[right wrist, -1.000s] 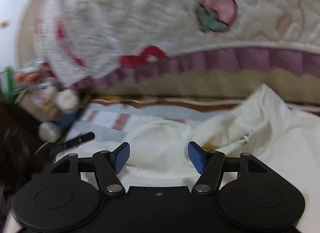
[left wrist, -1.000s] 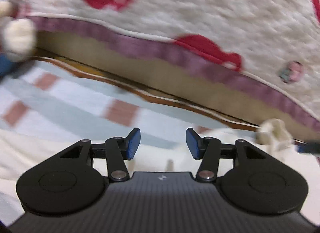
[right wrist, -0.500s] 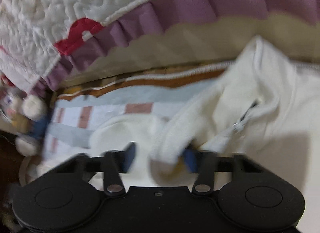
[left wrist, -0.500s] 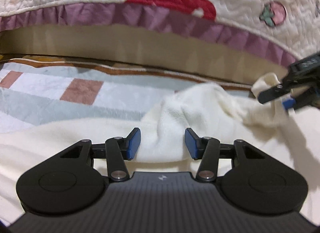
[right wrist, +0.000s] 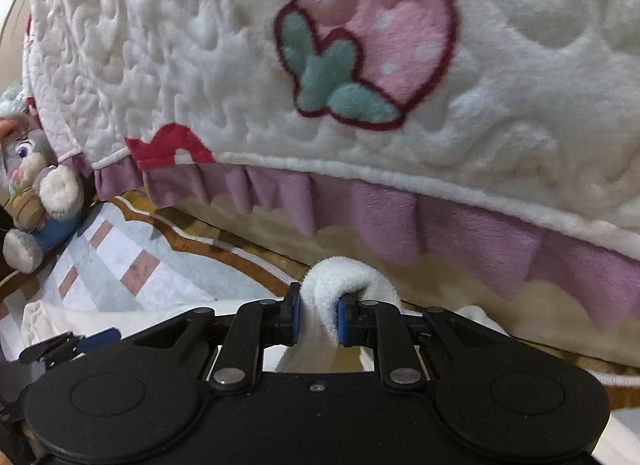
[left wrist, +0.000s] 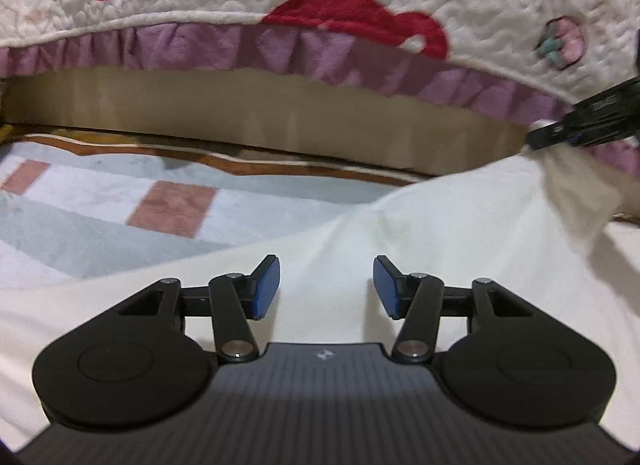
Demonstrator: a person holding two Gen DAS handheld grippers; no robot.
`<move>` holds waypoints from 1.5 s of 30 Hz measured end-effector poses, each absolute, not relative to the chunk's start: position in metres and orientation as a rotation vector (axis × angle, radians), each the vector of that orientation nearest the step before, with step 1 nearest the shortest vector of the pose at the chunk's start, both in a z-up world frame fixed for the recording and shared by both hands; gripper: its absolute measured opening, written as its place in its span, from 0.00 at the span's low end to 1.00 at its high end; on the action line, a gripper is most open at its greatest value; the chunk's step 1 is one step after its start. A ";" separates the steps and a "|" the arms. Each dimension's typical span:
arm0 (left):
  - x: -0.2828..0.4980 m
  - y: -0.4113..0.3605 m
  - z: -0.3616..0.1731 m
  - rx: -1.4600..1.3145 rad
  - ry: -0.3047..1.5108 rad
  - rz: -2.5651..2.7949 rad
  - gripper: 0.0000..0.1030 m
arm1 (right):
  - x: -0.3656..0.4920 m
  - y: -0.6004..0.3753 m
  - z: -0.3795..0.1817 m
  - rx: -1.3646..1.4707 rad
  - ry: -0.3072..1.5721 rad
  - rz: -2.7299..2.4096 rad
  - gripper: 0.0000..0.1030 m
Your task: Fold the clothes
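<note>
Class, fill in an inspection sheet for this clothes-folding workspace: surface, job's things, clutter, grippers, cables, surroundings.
Surface: checked bedsheet in pale blue, white and pink squares.
Job's things: cream garment spread on the sheet, one fold lifted.
Clutter: plush rabbit toy at the sheet's far left.
Grippers: left gripper open above the garment, gripping nothing; right gripper has just been closing and pinches a garment fold.
Cables: nothing seen.
Surroundings: white quilted blanket with strawberry patches and a purple frill hangs behind.

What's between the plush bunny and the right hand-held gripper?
In the right wrist view, checked bedding and the left hand-held gripper lie between the plush bunny and the right hand-held gripper.
</note>
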State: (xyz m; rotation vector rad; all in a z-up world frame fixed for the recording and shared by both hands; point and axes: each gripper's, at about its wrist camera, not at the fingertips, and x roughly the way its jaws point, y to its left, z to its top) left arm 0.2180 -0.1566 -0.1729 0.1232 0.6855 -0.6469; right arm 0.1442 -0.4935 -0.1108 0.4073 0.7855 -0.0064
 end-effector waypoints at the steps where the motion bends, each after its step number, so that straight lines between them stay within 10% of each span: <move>1: 0.223 -0.155 -0.175 0.116 0.698 -0.638 0.50 | 0.145 -0.493 -0.111 0.415 0.773 0.002 0.20; 11: 0.244 -0.153 -0.165 -0.040 0.777 -0.805 0.57 | 0.150 -0.495 -0.102 0.366 0.821 -0.032 0.22; 16: 0.239 -0.170 -0.169 0.009 0.791 -0.827 0.58 | 0.114 -0.501 -0.083 0.517 0.695 0.016 0.53; 27: 0.245 -0.231 -0.181 0.228 0.764 -0.845 0.68 | 0.034 -0.528 -0.097 0.274 0.769 -0.160 0.44; 29: 0.242 -0.244 -0.184 0.304 0.731 -0.843 0.57 | 0.024 -0.532 -0.107 0.210 0.812 -0.187 0.44; 31: 0.232 -0.252 -0.183 0.403 0.654 -0.831 0.07 | 0.015 -0.537 -0.117 0.180 0.844 -0.204 0.44; 45: 0.230 -0.257 -0.174 0.568 0.574 -0.627 0.08 | 0.040 -0.536 -0.163 0.056 0.959 -0.211 0.60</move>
